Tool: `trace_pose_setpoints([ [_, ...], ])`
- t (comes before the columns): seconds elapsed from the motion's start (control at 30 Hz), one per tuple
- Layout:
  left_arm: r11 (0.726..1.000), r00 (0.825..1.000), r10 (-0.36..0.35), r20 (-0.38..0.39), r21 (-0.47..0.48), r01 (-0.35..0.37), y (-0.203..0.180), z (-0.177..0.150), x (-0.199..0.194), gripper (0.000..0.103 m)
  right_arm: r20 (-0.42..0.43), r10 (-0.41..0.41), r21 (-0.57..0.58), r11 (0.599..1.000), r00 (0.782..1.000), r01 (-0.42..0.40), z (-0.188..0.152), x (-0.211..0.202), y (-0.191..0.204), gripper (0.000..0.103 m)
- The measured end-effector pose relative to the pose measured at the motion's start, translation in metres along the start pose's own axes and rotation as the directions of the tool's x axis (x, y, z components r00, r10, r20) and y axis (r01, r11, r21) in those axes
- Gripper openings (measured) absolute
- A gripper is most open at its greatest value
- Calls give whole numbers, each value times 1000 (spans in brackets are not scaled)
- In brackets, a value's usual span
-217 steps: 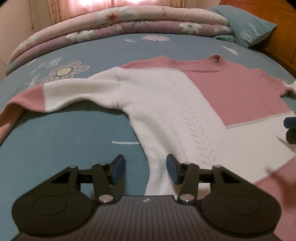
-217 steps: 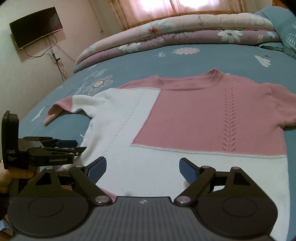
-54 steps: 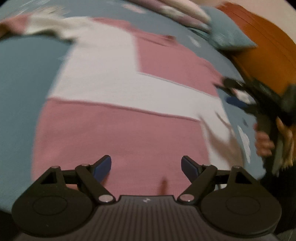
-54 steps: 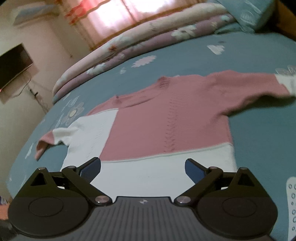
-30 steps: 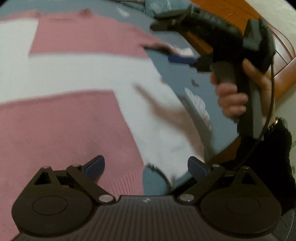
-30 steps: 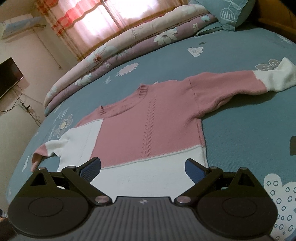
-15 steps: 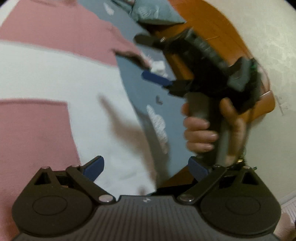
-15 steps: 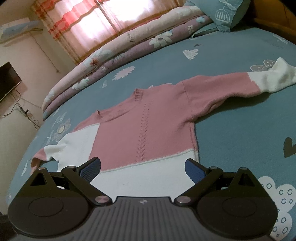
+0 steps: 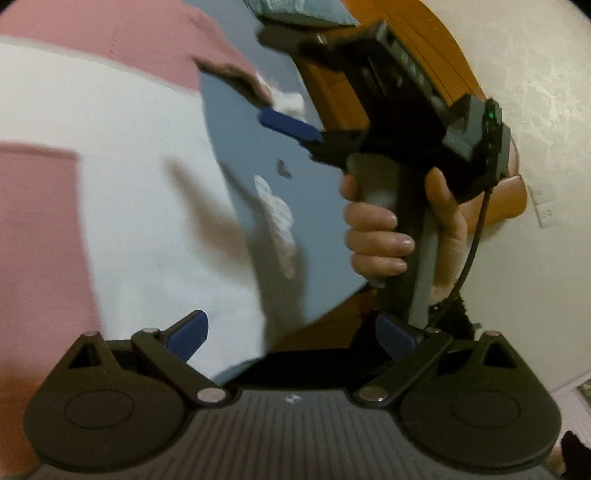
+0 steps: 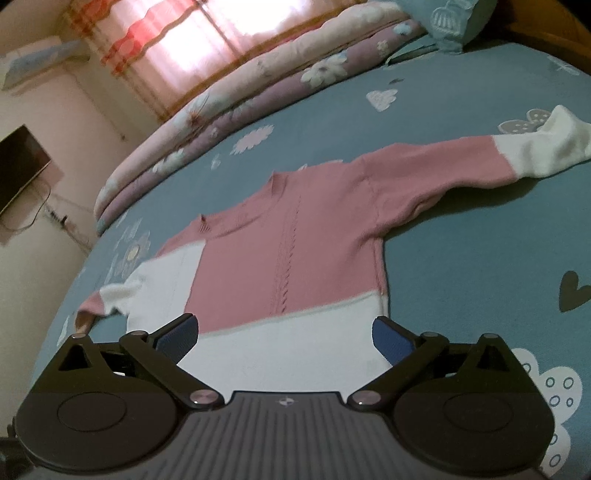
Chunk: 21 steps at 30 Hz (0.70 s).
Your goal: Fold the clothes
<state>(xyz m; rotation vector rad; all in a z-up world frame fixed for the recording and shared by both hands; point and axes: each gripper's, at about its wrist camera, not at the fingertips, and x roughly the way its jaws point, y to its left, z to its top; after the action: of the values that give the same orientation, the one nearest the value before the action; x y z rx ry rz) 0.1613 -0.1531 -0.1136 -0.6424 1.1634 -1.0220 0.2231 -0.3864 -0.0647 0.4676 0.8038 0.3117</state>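
The pink-and-white sweater [image 10: 295, 258] lies spread flat, front up, on the blue patterned bedsheet [image 10: 480, 266], neckline toward the far side of the bed, a cable-knit line running down the pink chest panel. Its one sleeve [image 10: 461, 166] reaches out across the sheet, pink along the arm and ending in a white cuff; the opposite sleeve [image 10: 110, 295] is bunched near the bed's edge, white with a pink end. The white band across the lower body sits just ahead of the right gripper [image 10: 286, 334], whose blue-padded fingers are spread wide with nothing between them, hanging over the hem area; whether the pads touch the knit I can't tell. From the left wrist view, blurred, the sweater's white and pink lower panels [image 9: 110, 184] fill the near side, and the left gripper [image 9: 291, 332] is likewise wide apart and empty, one pad over the white fabric, the other past the mattress edge. Over there the right gripper's body [image 9: 388, 110] shows from the side, gripped by a hand [image 9: 380, 229] around its handle, a cable trailing below. Further out: a rolled floral quilt [image 10: 258, 92] along the far edge, a teal pillow [image 10: 454, 26], a wooden headboard [image 9: 424, 55], striped curtains [image 10: 166, 44] glowing at the window, and a wall-mounted television [image 10: 18, 162].
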Motion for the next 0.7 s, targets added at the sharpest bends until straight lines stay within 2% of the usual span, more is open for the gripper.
trace_pose_setpoints([
  [0.17, 999, 995, -4, -98, -53, -2, 12, -12, 27, 97, -10, -14, -8, 1000, 1000, 14, -2, -1, -2, 102],
  [0.27, 998, 996, -17, -86, -67, 11, 13, -13, 20, 97, -3, -15, 2, 1000, 1000, 15, -1, -3, -5, 103],
  [0.4, 999, 998, -43, -55, -27, 42, 1, -6, 13, 97, 5, -18, 16, 1000, 1000, 18, 0, -6, -8, 103],
  [0.6, 997, 992, -59, -113, -62, 52, 17, -8, 30, 97, 7, -23, 18, 1000, 1000, 23, -1, -8, -11, 103],
  [0.7, 995, 989, -91, -114, -54, 85, 16, -4, 35, 98, 6, -28, 18, 999, 1000, 28, -1, -9, -13, 103],
])
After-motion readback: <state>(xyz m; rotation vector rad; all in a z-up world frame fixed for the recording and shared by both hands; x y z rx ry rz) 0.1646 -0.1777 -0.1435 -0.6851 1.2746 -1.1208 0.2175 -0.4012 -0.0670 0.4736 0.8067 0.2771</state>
